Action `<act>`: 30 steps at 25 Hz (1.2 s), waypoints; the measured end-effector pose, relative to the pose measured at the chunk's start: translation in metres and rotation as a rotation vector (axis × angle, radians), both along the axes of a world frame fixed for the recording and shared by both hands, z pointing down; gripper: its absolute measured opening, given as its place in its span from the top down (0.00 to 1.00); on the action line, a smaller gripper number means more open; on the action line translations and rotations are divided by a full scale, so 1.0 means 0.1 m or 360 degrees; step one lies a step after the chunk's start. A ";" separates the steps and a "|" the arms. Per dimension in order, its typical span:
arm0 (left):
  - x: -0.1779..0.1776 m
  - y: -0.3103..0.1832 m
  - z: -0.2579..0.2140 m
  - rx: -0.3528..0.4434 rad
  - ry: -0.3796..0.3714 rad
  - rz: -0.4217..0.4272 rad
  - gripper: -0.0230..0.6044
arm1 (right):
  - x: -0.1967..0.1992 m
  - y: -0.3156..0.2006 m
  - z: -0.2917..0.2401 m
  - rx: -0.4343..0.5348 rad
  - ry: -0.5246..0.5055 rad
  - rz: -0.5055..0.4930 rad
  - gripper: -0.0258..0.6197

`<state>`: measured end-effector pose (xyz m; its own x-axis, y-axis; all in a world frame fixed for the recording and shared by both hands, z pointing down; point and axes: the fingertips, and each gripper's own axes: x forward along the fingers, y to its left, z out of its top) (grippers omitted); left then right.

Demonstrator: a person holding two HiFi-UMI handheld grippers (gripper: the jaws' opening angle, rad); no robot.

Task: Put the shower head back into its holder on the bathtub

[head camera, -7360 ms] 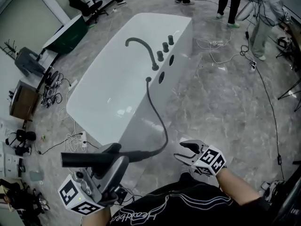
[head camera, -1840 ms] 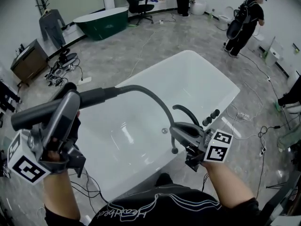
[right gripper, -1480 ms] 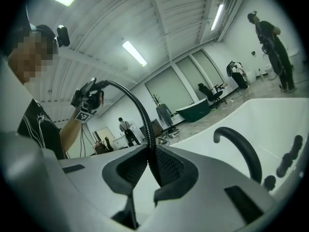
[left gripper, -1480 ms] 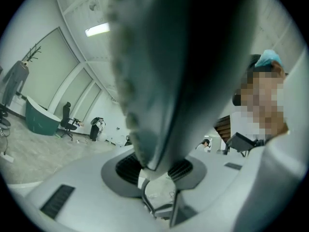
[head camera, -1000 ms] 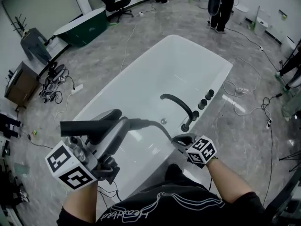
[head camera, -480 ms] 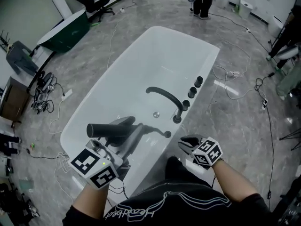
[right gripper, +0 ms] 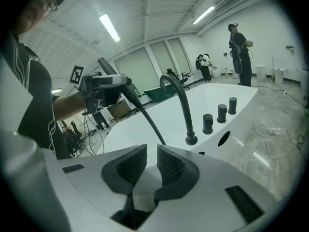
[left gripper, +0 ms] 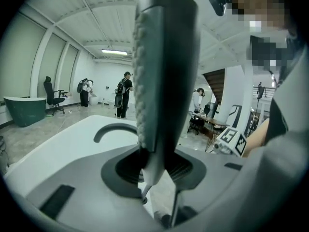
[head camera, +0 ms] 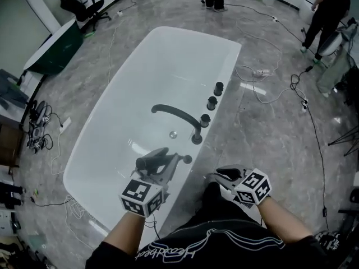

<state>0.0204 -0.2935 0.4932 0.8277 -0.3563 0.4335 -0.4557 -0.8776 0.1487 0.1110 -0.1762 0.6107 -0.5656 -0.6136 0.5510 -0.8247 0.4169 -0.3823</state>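
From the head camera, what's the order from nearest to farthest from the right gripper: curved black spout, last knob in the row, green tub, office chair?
Right gripper, jaws closing with nothing between them:
1. Curved black spout, just ahead, slightly left.
2. Last knob, farther ahead, at the row's far end.
3. Green tub, far left by the wall.
4. Office chair, beyond it, top left.

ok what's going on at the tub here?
A person is putting the shower head back on the tub. The left tongs are clamped on the shower head and hold it over the near rim, just short of the holder beside the faucet. It isn't seated yet. The right tongs are empty, with the jaws closing, off the tub's near edge.
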 end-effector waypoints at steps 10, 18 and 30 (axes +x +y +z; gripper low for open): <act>0.32 0.01 1.05 -0.0044 -0.0192 0.0039 0.77 | 0.30 0.05 0.19 -0.0080 -0.0077 0.0095 0.86; 0.25 0.06 1.47 -0.0110 -0.0347 -0.0013 0.77 | 0.46 0.01 0.29 -0.0129 -0.0106 0.0091 0.86; 0.36 0.01 2.23 -0.0122 -0.0485 -0.0019 0.77 | 0.54 -0.01 0.43 -0.0205 -0.0109 0.0055 0.86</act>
<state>0.0559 -0.2922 0.7163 0.6514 -0.3221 0.6870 -0.4999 -0.8633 0.0691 0.1654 -0.1768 0.6533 -0.5844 -0.5602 0.5871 -0.8078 0.3324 -0.4869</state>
